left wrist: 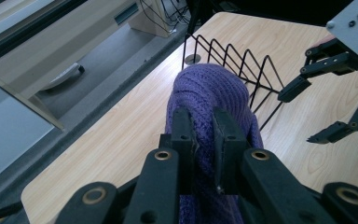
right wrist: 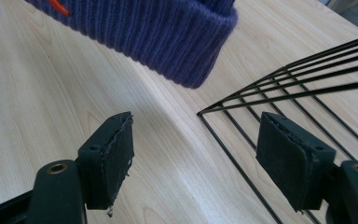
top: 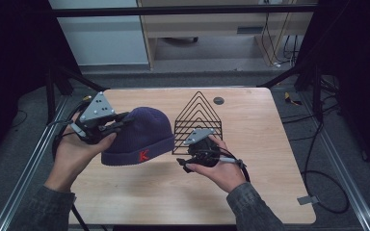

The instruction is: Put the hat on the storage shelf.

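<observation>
A purple knit beanie (top: 142,134) with a red letter on its cuff lies on the wooden table (top: 255,154), left of centre. My left gripper (top: 121,122) is shut on the beanie's crown; in the left gripper view the jaws (left wrist: 204,123) pinch a fold of the purple knit (left wrist: 214,88). My right gripper (top: 184,165) hovers open just right of the beanie's cuff, in front of a black wire rack (top: 200,120). In the right gripper view its pads (right wrist: 114,151) stand wide apart over bare wood, with the beanie's cuff (right wrist: 168,32) ahead and the wire rack (right wrist: 303,79) at the right.
The wire rack (left wrist: 233,53) stands at the table's middle, with triangular peaks. A round grey grommet (top: 218,100) sits near the far edge. The right gripper (left wrist: 314,112) shows open in the left gripper view. Beyond the table are a wooden cabinet and floor cables.
</observation>
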{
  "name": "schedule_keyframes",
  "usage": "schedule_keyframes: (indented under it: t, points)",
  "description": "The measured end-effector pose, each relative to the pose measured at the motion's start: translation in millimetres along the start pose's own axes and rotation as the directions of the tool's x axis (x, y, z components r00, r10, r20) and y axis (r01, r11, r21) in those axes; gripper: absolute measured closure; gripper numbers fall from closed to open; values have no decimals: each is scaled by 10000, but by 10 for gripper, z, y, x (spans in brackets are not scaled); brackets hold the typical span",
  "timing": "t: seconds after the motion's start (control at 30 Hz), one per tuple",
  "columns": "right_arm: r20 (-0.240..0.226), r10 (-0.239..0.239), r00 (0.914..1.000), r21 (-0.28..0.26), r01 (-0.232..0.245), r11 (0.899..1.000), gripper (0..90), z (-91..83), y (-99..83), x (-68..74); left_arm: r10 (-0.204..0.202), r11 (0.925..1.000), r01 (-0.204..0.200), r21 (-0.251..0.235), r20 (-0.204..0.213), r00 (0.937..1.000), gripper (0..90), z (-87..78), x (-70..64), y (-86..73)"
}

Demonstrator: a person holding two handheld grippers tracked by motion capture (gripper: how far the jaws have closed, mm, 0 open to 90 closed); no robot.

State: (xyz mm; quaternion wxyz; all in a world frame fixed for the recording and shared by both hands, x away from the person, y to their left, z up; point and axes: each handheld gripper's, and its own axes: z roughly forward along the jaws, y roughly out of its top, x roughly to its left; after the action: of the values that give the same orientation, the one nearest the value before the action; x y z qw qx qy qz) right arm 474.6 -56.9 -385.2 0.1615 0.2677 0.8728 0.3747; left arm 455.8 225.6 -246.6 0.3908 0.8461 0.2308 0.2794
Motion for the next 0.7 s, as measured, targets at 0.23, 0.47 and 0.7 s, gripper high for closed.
schedule_keyframes:
  t: [0.23, 0.47, 0.7]
  points:
    - [-120, -24, 9999, 28, 24, 10000, 301, 31, 89, -28, 138, 9999, -137, -91, 123, 9998, 805, -26, -36, 47]
    - [-280, -162, 9995, 108, 165, 9998, 306, 54, 160, -32, 251, 9994, -244, -263, 270, 9993, 805, -47, -61, 87]
    - [-393, -255, 9989, 123, 260, 9996, 319, 74, 288, -63, 356, 9984, -337, -448, 416, 9985, 805, -66, -79, 114]
